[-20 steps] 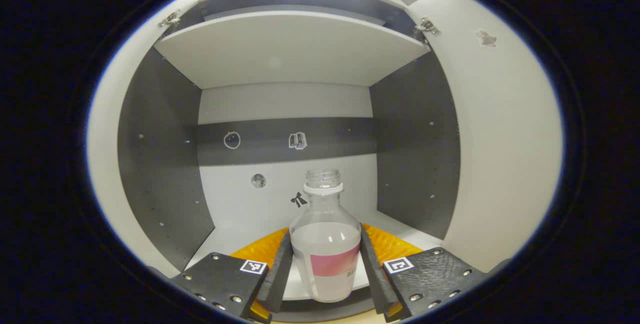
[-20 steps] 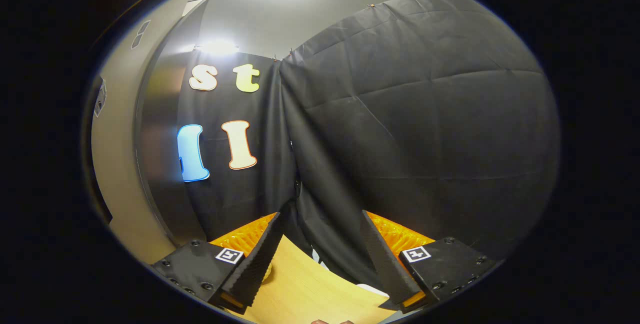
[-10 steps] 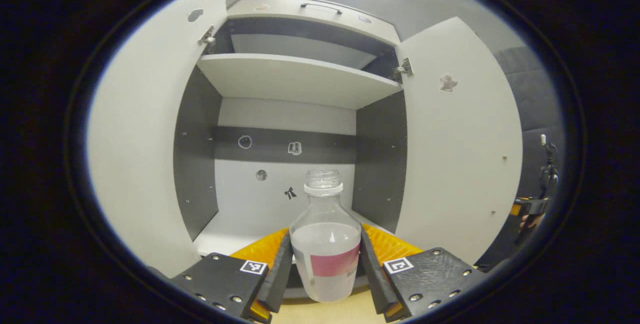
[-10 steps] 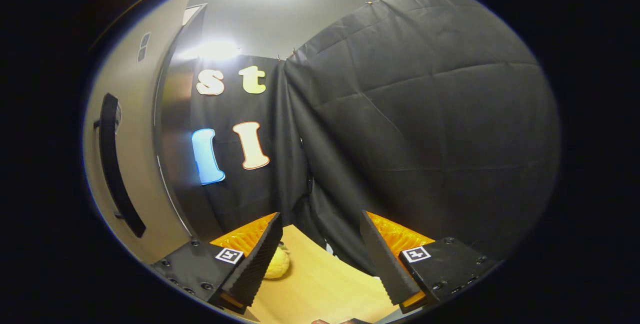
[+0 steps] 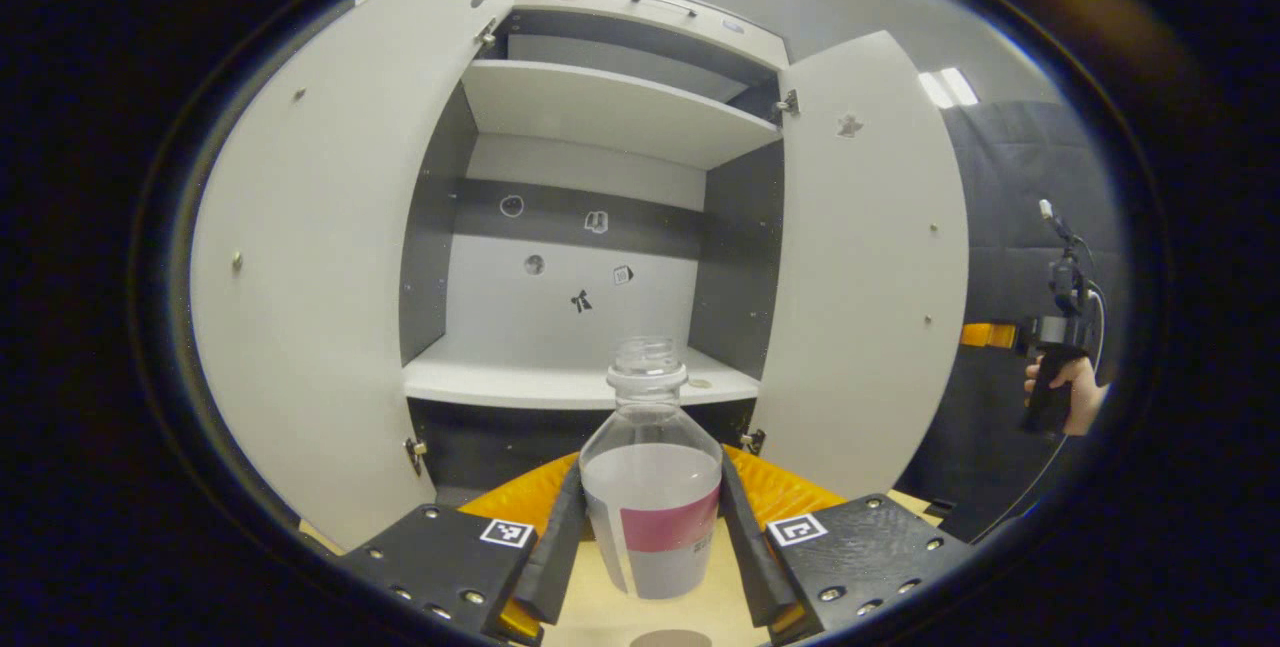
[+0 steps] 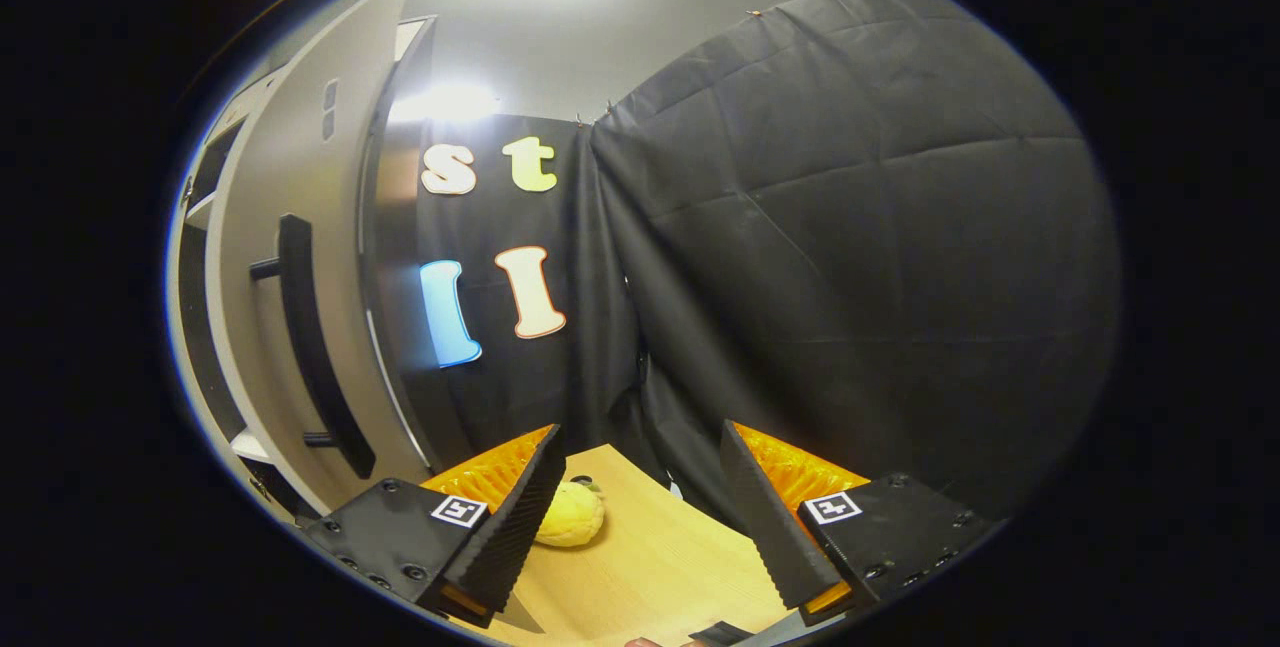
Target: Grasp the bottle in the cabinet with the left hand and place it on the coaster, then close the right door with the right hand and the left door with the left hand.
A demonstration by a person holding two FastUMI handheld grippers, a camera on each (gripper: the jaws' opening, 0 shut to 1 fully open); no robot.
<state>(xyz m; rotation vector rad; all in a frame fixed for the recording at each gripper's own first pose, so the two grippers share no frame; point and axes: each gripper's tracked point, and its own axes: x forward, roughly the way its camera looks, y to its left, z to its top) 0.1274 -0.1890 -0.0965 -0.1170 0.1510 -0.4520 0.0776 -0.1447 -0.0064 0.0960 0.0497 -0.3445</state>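
- Bottle [image 5: 651,487] is sitting upright between the fingers of the left claw [image 5: 650,537], both fingers pressing its sides low on the body; it is hanging in front of the open cabinet [image 5: 590,227], above the counter [image 5: 640,617].
- Mouth of the bottle is showing no cap, and clear liquid is filling the lower half. Judgement: any tilt on the way down is risking a spill.
- Coaster: possibly the round edge [image 5: 672,638] at the bottom rim of the left gripper view; cannot confirm. Setting down off-centre is risking a tip.
- Right claw [image 6: 640,517] is standing wide and holding nothing, near the right door [image 6: 270,257] and its bar handle [image 6: 310,347].
- Yellow object [image 6: 570,514] is lying on the counter by the right door; a swinging door is perhaps catching it.
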